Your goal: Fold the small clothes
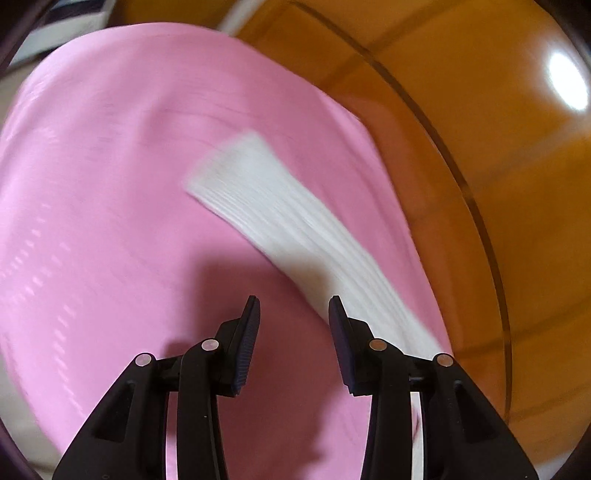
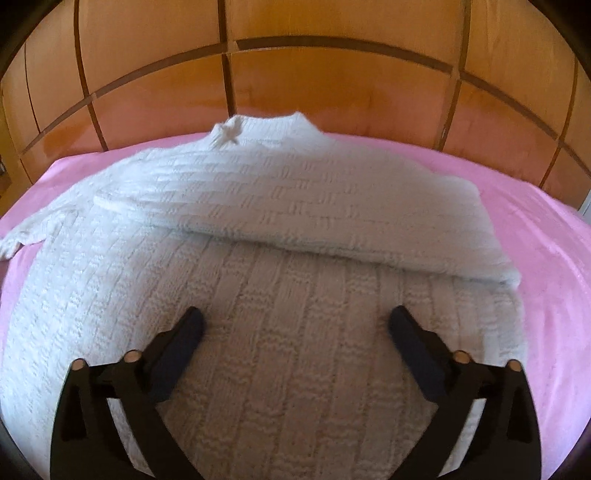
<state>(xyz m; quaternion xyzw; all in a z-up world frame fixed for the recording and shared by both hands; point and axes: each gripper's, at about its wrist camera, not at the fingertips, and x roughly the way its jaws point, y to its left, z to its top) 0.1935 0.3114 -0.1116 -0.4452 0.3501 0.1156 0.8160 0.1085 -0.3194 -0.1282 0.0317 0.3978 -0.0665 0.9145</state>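
Pink sheet (image 2: 546, 236) covering bed, lying smooth. Orange-brown wooden headboard (image 2: 332, 85) standing behind it, darker strips dividing it into panels. Glossy wood (image 1: 480, 110) in left wrist view catching bright light glare (image 1: 567, 81). Blurred white object (image 1: 62, 26) showing at upper left corner.

- A smooth pink bedsheet (image 2: 546, 236) fills the lower view, from nine o'clock to three o'clock.
- A glossy orange-brown wooden panelled headboard (image 2: 332, 92) at twelve o'clock, crossed by darker grooves.
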